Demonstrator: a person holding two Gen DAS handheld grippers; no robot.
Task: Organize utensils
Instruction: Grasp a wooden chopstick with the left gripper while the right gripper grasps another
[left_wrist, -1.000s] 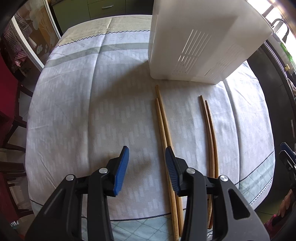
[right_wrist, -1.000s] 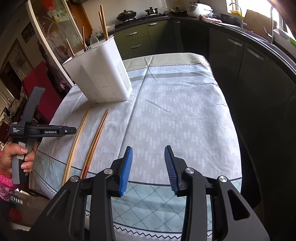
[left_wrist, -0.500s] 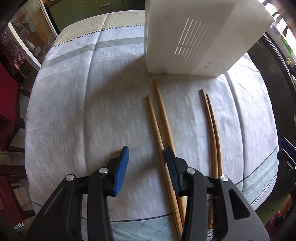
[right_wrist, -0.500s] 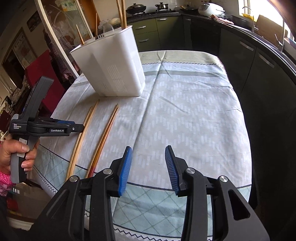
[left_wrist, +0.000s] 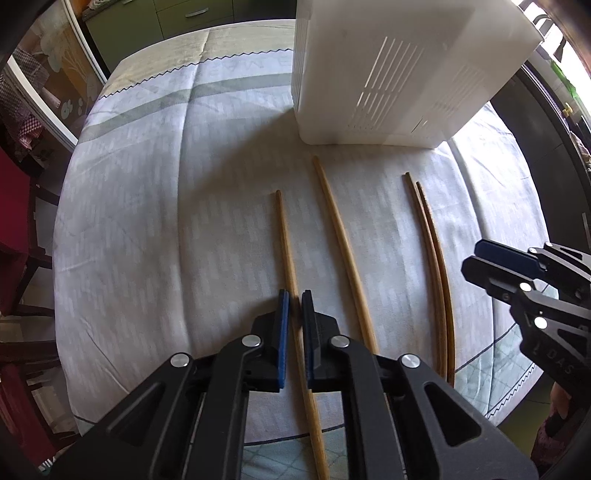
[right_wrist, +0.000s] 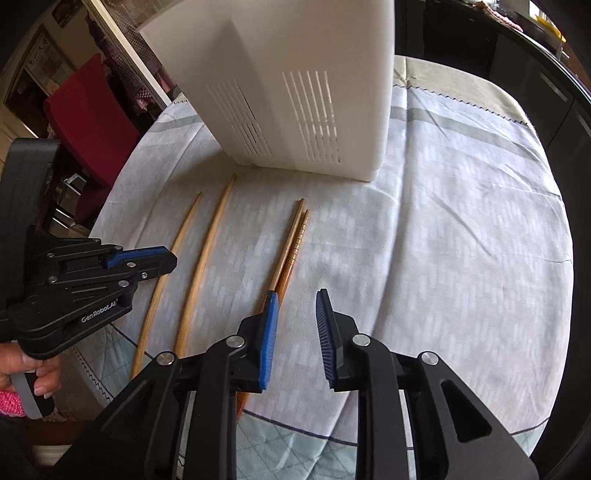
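My left gripper is shut on a light wooden chopstick that lies lengthways on the tablecloth. Its partner chopstick rests a little to the right. A darker pair of chopsticks lies further right, near my right gripper. In the right wrist view, the dark pair runs under the left fingertip of my right gripper. That gripper's jaws are closing, with only cloth between the pads. A white slotted utensil holder stands upright just beyond the chopsticks' far ends.
The table wears a pale patterned cloth with a near edge below both grippers. A red chair stands off the table's left side. Dark kitchen cabinets run along the right. A person's hand grips the left tool's handle.
My left jaws have shut on the light chopstick, which now lies apart from its partner. My right gripper moved left and lower to the dark pair, and its jaws narrowed.
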